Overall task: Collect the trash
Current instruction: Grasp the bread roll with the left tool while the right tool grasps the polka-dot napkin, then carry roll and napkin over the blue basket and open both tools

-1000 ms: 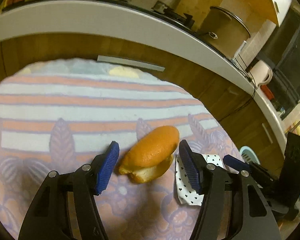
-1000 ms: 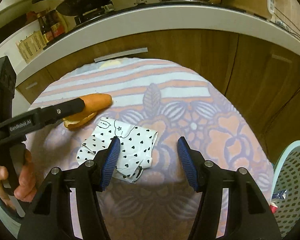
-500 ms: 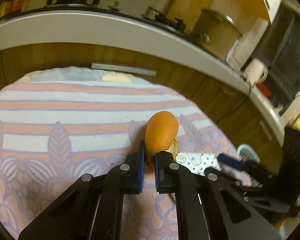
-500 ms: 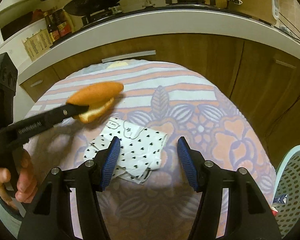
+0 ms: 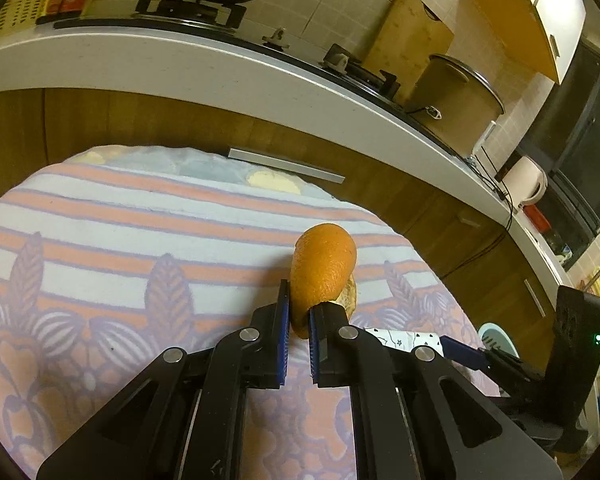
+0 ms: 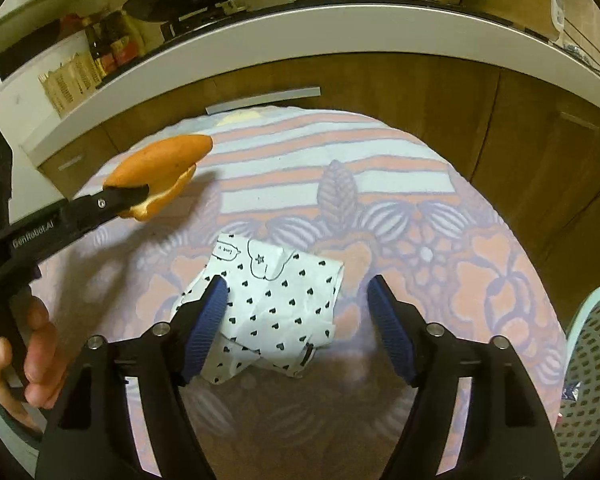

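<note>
Left tongs (image 5: 298, 330): clenched on orange peel (image 5: 322, 270), lifted off the table (image 5: 100, 240); thin edge grip, may slip. Right tongs (image 6: 296, 320): jaws just widened, released, straddling heart-print paper wrapper (image 6: 276, 300); may snag cloth. Basket (image 6: 592, 360) at right.

On the patterned tablecloth (image 6: 380, 152) lies one crumpled heart-print paper (image 6: 276, 304); above it hangs one orange peel (image 5: 322, 268). Beside the cloth stands one pale green basket (image 6: 592, 364). Two grippers, one hand (image 6: 28, 360) show.
</note>
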Demonstrator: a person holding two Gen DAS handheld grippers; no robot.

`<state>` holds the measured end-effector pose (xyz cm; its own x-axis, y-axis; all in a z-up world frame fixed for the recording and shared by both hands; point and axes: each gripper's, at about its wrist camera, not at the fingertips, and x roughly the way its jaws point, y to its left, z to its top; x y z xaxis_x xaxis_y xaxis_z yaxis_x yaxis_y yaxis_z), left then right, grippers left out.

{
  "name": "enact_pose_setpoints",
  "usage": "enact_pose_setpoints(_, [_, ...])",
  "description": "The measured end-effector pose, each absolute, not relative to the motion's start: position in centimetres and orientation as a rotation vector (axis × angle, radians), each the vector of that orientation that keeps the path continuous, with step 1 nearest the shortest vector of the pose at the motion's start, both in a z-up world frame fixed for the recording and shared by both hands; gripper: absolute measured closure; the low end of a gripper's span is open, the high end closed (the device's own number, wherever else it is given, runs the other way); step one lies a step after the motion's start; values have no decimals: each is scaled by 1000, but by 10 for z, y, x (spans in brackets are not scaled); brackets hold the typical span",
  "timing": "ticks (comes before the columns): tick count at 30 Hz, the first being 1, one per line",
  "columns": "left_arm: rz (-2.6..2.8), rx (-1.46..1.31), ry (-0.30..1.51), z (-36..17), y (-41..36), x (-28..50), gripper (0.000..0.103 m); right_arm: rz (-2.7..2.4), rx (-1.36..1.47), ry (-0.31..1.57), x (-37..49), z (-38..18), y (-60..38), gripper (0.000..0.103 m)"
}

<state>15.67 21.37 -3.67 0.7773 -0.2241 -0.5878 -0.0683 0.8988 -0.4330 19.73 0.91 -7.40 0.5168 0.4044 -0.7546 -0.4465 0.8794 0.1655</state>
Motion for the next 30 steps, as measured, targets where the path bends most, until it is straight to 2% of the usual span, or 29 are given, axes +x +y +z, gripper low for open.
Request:
enact_pose_setpoints(2, [-90, -452, 678, -37, 213, 157, 97, 509, -110, 890, 195, -76, 18, 23])
enact_pose_setpoints(4, [-94, -450, 674, -37, 212, 156, 97, 495, -181, 881, 190, -77, 30, 25])
enact_pose_setpoints(6, [-98, -448, 671, -36, 212, 155, 97, 536, -225, 861, 181, -77, 38, 41])
enact_pose_setpoints(8, [-100, -450, 669, -35, 212, 154, 97, 562, -237, 857, 176, -77, 41, 48])
enact_pose_setpoints(9, [-100, -452, 669, -35, 212, 154, 97, 557, -242, 852, 175, -77, 41, 59])
enact_pose_setpoints(10, [-99, -453, 669, -35, 213, 154, 97, 555, -240, 847, 175, -76, 41, 65])
enact_pose_setpoints(11, [-99, -453, 668, -35, 213, 154, 97, 555, -232, 844, 175, -75, 39, 77])
enact_pose_setpoints(12, [-99, -452, 667, -34, 213, 153, 97, 561, -220, 843, 176, -75, 36, 83])
enact_pose_setpoints(15, [-100, -451, 661, -33, 213, 152, 97, 573, -193, 808, 171, -69, 30, 95])
enact_pose_setpoints(20, [-107, -444, 643, -28, 211, 150, 97, 558, -170, 731, 160, -55, 20, 100])
enact_pose_setpoints(30, [-215, -388, 605, 13, 158, 143, 97, 444, -93, 594, 146, 1, -48, 100])
